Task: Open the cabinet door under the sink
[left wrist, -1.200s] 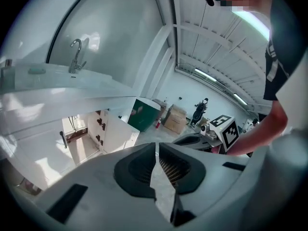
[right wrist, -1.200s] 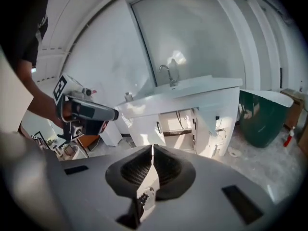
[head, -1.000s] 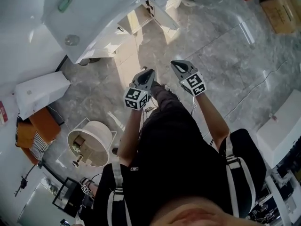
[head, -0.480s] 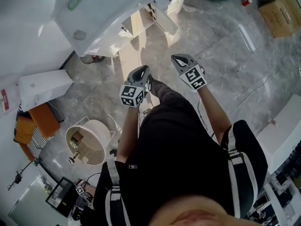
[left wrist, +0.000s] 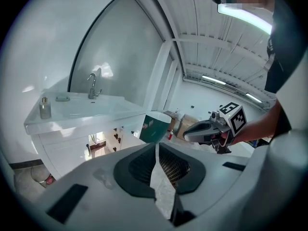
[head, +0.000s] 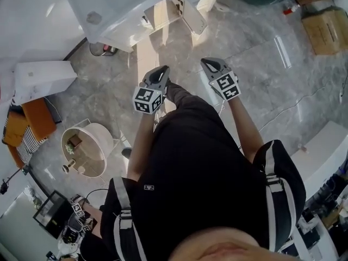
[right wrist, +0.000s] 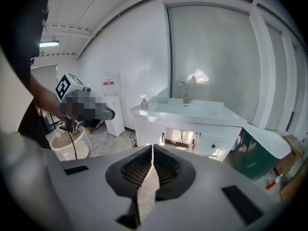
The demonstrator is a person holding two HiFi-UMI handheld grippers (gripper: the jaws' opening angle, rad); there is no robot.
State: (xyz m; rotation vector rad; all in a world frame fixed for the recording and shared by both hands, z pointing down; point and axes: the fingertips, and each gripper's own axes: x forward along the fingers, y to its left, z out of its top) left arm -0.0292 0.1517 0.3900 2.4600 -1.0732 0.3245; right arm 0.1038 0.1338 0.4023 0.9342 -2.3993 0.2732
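My left gripper point(head: 161, 70) and right gripper point(head: 206, 62) both have their fingers shut together on nothing, well apart from the white cabinet door point(right wrist: 148, 134) under the white sink point(right wrist: 192, 109), which looks light and stiff, best pulled by its small dark handle point(right wrist: 162, 137).

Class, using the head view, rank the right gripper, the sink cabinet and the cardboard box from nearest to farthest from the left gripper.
From the left gripper:
1. right gripper, just beside it, to the right.
2. sink cabinet, ahead, at the top.
3. cardboard box, on the floor, far right.
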